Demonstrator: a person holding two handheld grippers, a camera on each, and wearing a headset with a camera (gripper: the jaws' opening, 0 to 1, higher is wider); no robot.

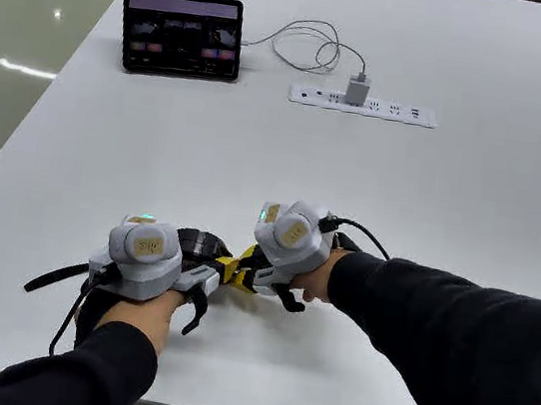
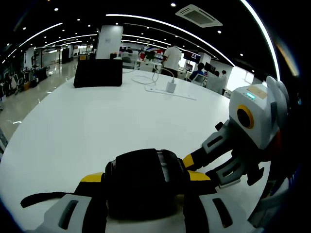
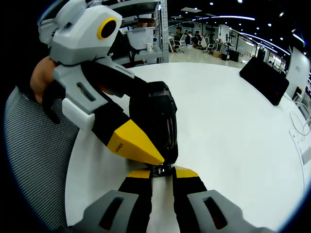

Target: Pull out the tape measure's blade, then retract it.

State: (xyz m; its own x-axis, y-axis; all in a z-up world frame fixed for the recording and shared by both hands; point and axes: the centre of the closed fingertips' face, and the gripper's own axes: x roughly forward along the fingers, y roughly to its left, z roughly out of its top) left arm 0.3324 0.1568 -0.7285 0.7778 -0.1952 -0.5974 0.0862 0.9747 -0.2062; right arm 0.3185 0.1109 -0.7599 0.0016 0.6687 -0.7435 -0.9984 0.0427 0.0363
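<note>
The tape measure (image 1: 202, 248), a black case, sits on the white table (image 1: 404, 181) well nearer the person than the tablet (image 1: 180, 34) and a little to the tablet's right. The left gripper (image 1: 210, 258) is clamped on it, and in the left gripper view its 2 yellow-tipped jaws press the case (image 2: 146, 182) from either side. The right gripper (image 1: 240, 277) meets the case from the side away from the tablet's left edge. In the right gripper view its 2 jaws are drawn nearly together (image 3: 163, 174) on a small dark piece at the case's lower front. Whether that piece is the blade's hook is too small to tell. A power strip (image 1: 385, 108) with a charger (image 1: 357, 89) lies just right of the tablet, and a looped cable (image 1: 303, 46) runs between tablet and charger.
</note>
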